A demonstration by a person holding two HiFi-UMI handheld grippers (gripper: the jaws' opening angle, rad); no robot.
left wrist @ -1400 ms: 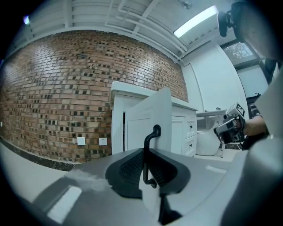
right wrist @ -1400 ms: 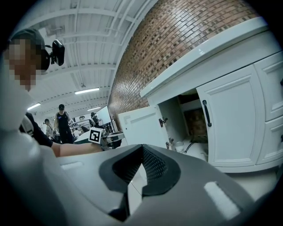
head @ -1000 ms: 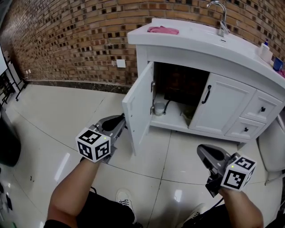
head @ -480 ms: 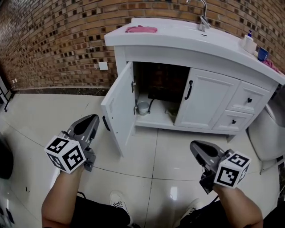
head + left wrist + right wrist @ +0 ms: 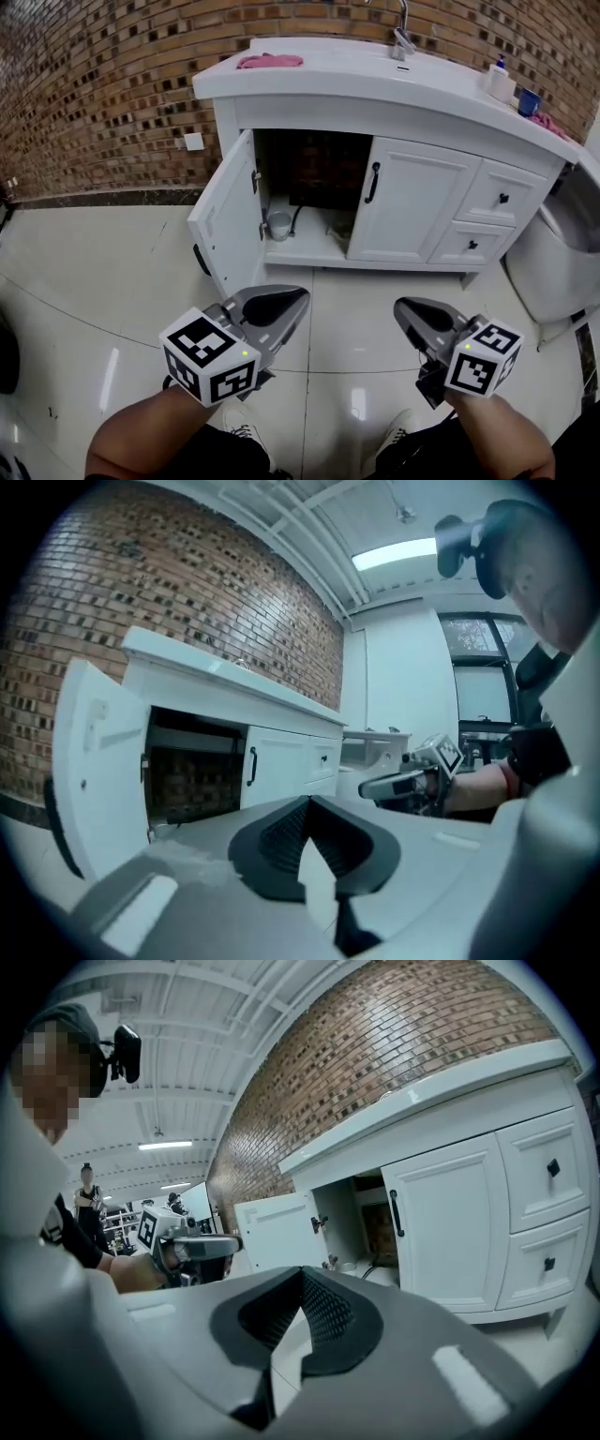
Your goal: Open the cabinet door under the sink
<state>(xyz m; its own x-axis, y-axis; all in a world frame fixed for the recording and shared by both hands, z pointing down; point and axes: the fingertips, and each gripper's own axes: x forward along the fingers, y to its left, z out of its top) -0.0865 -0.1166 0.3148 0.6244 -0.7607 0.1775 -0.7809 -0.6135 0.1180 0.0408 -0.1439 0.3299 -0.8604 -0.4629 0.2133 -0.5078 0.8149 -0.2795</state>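
Observation:
The white sink cabinet [image 5: 450, 122] stands against the brick wall. Its left door [image 5: 223, 225] is swung wide open, showing the dark inside with a small metal cup [image 5: 278, 225]. The right door [image 5: 398, 211] with its black handle [image 5: 372, 183] is closed. My left gripper [image 5: 298, 296] hovers over the floor in front of the open door, apart from it, shut and empty. My right gripper [image 5: 401, 307] is level with it to the right, also shut on nothing. The left gripper view has the open door [image 5: 94, 761] at its left; the right gripper view has it [image 5: 277, 1232] at centre.
A pink cloth [image 5: 270, 61], a faucet [image 5: 403, 37] and bottles [image 5: 500, 82] sit on the countertop. Two drawers [image 5: 502, 197] lie right of the closed door. A white fixture [image 5: 553, 272] stands at the far right. Glossy tiled floor [image 5: 347, 309] spreads between me and the cabinet.
My left gripper has swung rightward, from beside the open door to the middle of the floor near the right gripper. The cabinet door stays open. The right gripper has hardly moved.

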